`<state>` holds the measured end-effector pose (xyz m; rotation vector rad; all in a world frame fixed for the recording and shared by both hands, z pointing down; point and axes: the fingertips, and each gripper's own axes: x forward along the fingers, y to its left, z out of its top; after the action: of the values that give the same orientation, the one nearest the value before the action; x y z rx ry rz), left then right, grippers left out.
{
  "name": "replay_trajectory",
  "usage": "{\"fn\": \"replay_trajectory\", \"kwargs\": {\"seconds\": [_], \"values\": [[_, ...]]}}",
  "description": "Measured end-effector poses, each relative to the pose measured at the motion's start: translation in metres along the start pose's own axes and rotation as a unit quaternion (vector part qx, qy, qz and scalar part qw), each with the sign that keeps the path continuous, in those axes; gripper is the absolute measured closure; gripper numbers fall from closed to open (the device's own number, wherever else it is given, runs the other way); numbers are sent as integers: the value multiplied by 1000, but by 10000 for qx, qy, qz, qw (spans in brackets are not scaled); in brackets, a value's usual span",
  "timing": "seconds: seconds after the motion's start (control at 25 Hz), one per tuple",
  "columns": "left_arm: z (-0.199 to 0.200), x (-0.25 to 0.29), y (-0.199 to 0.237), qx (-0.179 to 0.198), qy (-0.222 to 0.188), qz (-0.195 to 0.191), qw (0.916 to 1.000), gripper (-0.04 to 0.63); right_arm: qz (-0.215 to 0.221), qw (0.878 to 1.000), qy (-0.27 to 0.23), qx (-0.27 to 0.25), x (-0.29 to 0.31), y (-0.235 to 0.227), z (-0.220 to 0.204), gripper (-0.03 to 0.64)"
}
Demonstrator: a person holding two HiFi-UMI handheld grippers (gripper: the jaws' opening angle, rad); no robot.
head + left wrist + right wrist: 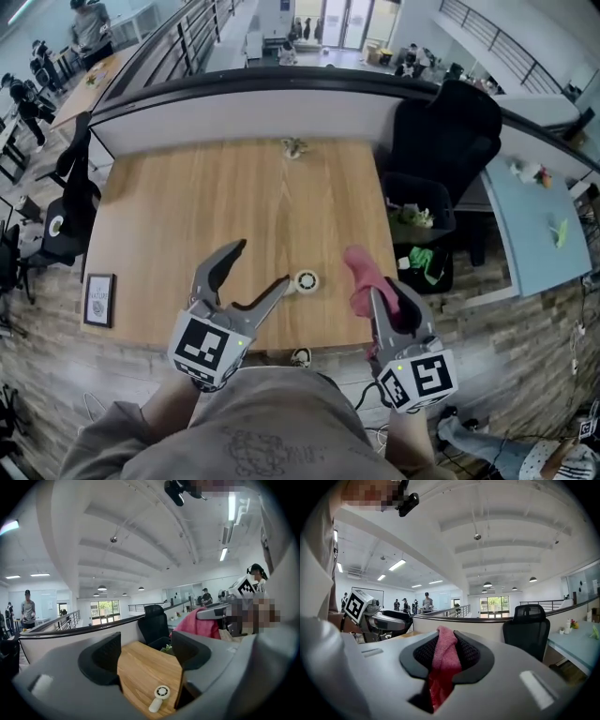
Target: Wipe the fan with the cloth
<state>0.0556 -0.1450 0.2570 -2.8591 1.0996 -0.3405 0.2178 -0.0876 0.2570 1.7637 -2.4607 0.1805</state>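
A small white handheld fan (305,281) lies flat on the wooden table (187,216) near its front edge; the left gripper view shows the fan (159,697) below the open jaws. My left gripper (258,272) is open and raised above the table, its right fingertip close to the fan's left. My right gripper (375,281) is shut on a pink cloth (364,279), held up to the right of the fan. In the right gripper view the cloth (443,665) is pinched between the pads of the right gripper (445,658) and sticks up past them.
A small plant (294,147) sits at the table's far edge. A picture frame (98,300) lies at the front left corner. A black office chair (445,131) and a bin (417,220) stand to the right of the table. A partition wall (234,108) runs behind it.
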Motion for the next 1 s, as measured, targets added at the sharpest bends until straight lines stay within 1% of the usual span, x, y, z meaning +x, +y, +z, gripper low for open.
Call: {"fn": "replay_trajectory", "kwargs": {"seconds": [0.2,0.36,0.48,0.64,0.76,0.84,1.0], "values": [[0,8,-5,-34,44,179,9998,262,161,9999,25,-13,7,-18,-3,545],[-7,6,-3,-86,224,259,9994,262,239,9997,20,51,13,-22,-5,545],[-7,3,2,-57,248,294,9992,262,246,9997,39,79,17,-21,-6,545],[-11,0,7,-23,301,238,9993,262,243,9995,97,156,21,-16,-10,545],[-18,0,9,-93,405,208,9989,262,235,9994,151,183,25,-14,-16,545],[-25,3,10,-43,438,136,9989,253,211,9993,212,208,27,-14,-20,545],[-52,7,12,-21,755,-12,9971,253,245,9987,386,228,32,-4,-29,545]]}}
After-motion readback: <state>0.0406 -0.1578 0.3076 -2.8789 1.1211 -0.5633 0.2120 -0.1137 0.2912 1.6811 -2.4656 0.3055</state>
